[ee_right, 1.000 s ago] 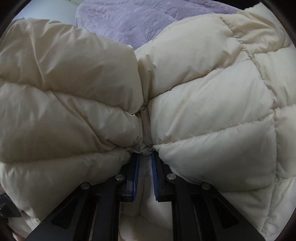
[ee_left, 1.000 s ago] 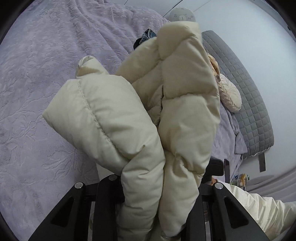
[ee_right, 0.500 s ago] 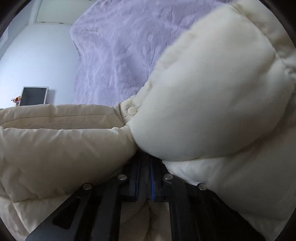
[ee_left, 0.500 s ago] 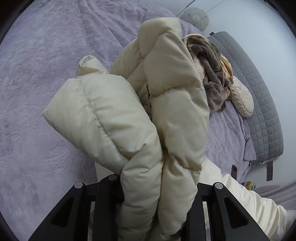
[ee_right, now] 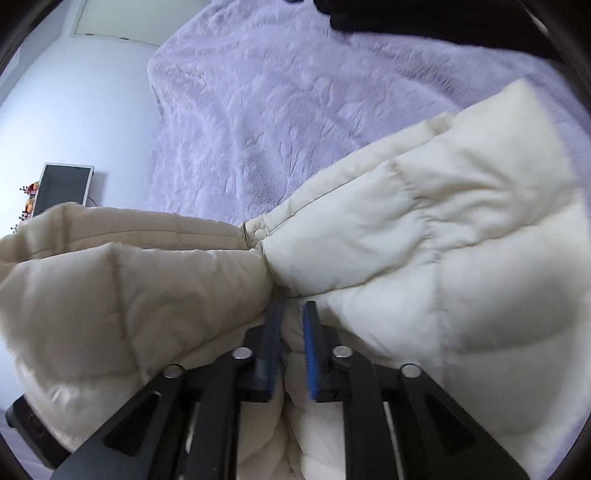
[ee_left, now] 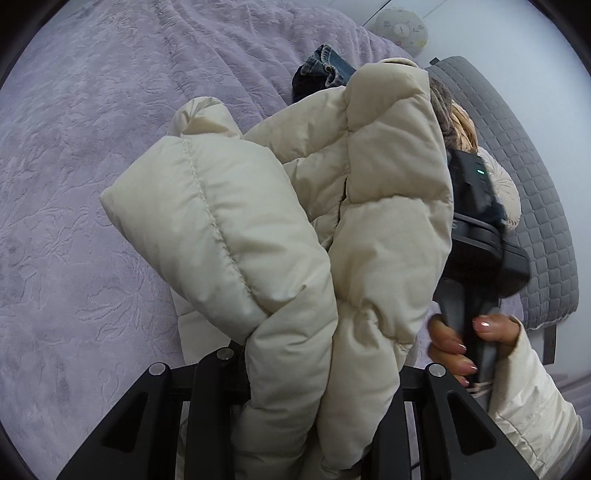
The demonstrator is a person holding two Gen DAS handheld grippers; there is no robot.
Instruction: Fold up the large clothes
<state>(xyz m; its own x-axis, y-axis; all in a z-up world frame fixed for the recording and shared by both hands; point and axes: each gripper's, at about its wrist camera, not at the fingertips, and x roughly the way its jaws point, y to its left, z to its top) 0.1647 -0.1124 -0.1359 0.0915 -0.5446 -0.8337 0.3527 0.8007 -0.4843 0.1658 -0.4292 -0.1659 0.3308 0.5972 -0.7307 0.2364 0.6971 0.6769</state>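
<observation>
A cream puffer jacket [ee_left: 295,229] hangs bunched over the lilac bed [ee_left: 92,184]. My left gripper [ee_left: 306,373] is shut on a thick fold of it, and the padding bulges out over both fingers and hides the pads. In the right wrist view the jacket [ee_right: 424,258] spreads left and right from a pinched spot by a snap button [ee_right: 259,233]. My right gripper [ee_right: 293,332] sits just behind that spot; its jaws are opening, the blue pads [ee_right: 309,343] stand apart and press on nothing. A hand [ee_left: 454,343] holds that gripper's black handle [ee_left: 465,295] beside the jacket.
Jeans [ee_left: 325,70] and a brown garment [ee_left: 443,107] lie piled near the grey quilted headboard [ee_left: 524,177], with a round cushion [ee_left: 506,188] and a plush pillow [ee_left: 402,29]. A dark screen [ee_right: 62,192] stands against the wall beyond the bed's far edge.
The right gripper's pads have parted and let go of the jacket fold, and it has drawn back. In the left wrist view the right hand and its handle have come in at the right.
</observation>
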